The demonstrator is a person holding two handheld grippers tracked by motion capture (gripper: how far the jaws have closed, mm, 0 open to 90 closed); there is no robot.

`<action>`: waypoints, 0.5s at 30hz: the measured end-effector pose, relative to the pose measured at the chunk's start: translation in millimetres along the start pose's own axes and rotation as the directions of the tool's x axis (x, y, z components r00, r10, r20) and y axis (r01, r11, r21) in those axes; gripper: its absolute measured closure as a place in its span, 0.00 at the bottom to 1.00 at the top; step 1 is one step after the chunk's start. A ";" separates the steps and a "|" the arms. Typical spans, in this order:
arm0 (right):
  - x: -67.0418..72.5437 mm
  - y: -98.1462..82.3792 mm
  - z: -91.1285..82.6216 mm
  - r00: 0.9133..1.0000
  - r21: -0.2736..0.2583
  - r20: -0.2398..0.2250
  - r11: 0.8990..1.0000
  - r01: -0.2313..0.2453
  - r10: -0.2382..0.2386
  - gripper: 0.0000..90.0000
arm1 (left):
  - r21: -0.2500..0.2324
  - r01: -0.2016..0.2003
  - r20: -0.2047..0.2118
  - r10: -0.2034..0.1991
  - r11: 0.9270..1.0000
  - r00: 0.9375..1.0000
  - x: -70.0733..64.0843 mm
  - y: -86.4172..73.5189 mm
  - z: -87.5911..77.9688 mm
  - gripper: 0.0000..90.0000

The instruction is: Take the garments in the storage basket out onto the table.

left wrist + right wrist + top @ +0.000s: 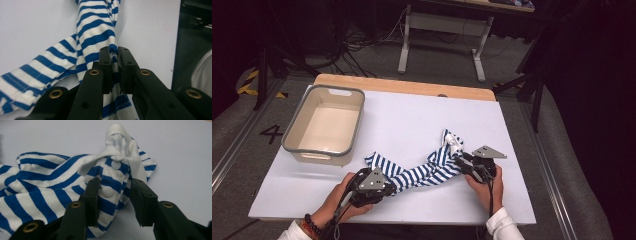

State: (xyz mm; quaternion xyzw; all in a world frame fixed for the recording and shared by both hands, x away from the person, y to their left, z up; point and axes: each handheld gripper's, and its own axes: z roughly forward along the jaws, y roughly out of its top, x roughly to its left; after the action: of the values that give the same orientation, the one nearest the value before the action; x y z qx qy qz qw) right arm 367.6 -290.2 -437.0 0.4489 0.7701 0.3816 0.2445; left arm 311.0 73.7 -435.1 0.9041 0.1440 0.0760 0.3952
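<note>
- Because the blue-and-white striped cotton garment (427,167) is sagging in a loose twist across the lower middle of the high view, I am judging it light, limp and easy to bunch; a hem or the snap-button edge is looking like the surest hold.
- Lower left, the left gripper (384,189) is lying low and level over the white table (402,120), its jaws nearly closed and pinching a fold of the stripes (96,37).
- Right of centre, the right gripper (464,162) is pointing leftward, its jaws standing apart around the snap edge (110,185), one pad touching, not clamping.
- Upper left, a grey-rimmed beige plastic tub (324,122) is sitting apart.
</note>
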 end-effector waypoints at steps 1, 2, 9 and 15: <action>-1.7 -2.3 -1.1 1.000 0.007 0.005 1.000 -0.006 0.006 0.62 | 0.003 -0.005 0.011 0.005 1.000 1.000 -0.9 -0.1 2.7 0.92; -2.1 -3.3 -1.3 1.000 0.016 0.011 1.000 -0.005 0.005 0.59 | 0.013 -0.012 0.012 0.012 1.000 1.000 -1.9 -0.1 4.9 0.92; -0.1 -2.4 -4.3 0.998 0.021 0.049 0.999 0.031 -0.032 0.48 | -0.027 -0.041 -0.067 0.039 0.999 0.997 -1.4 2.4 -4.7 0.78; 12.9 10.4 -23.9 0.990 -0.092 0.084 0.989 0.119 -0.112 0.49 | -0.095 -0.041 -0.179 0.024 0.995 0.984 6.5 -2.1 -32.0 0.60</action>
State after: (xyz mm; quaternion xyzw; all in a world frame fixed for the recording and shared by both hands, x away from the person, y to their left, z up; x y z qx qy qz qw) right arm 349.5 -284.5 -414.9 0.4059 0.7652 0.3858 0.3176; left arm 308.7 99.3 -414.8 0.8753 0.1600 0.1698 0.4236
